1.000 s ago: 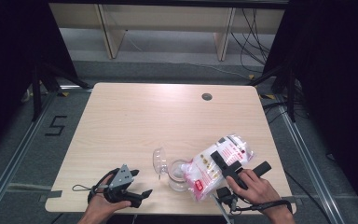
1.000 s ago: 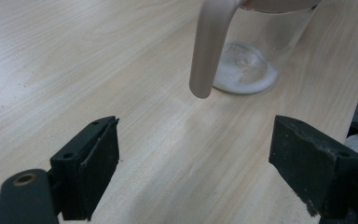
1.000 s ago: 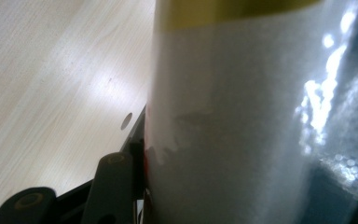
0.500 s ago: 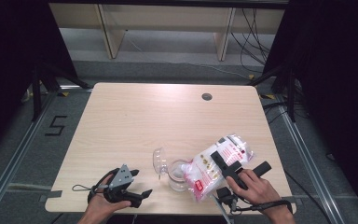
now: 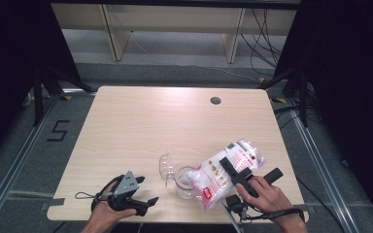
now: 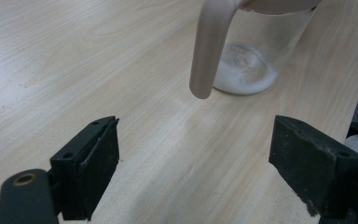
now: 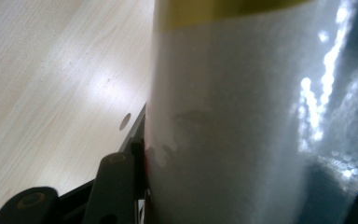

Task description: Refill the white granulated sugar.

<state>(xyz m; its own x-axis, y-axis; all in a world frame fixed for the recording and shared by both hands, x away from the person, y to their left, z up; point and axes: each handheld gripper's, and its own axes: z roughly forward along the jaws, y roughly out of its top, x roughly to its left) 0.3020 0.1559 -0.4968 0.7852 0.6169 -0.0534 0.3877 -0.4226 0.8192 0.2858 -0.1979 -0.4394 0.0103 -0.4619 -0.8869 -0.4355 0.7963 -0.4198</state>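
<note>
Hands at bottom edge of high view. Left gripper (image 5: 143,201) sits lower left of frame, low over the table (image 5: 141,126), jaws wide apart with nothing between them. In left gripper view its two black pads (image 6: 93,172) stand far apart over bare wood, and the glass jar (image 6: 256,51) is just ahead at top centre, with white powder (image 6: 244,74) in its bottom and a pale curved handle-like part (image 6: 209,51) hanging down in front of it.

Right gripper (image 5: 233,167) lower right of high view, clamped on the plastic bag (image 5: 223,174); bag is clear with red print, tilted with its lower end touching or just over the jar mouth. Right gripper view: whitish bag (image 7: 242,121) pressed against the visible jaw at bottom left, second jaw hidden behind bag.

Jar (image 5: 186,182) bottom centre of high view, between the two grippers. Clear lid (image 5: 166,167) just upper left of jar; touching or apart, cannot tell.

Small dark round hole (image 5: 215,101) near the table's upper right edge.
</note>
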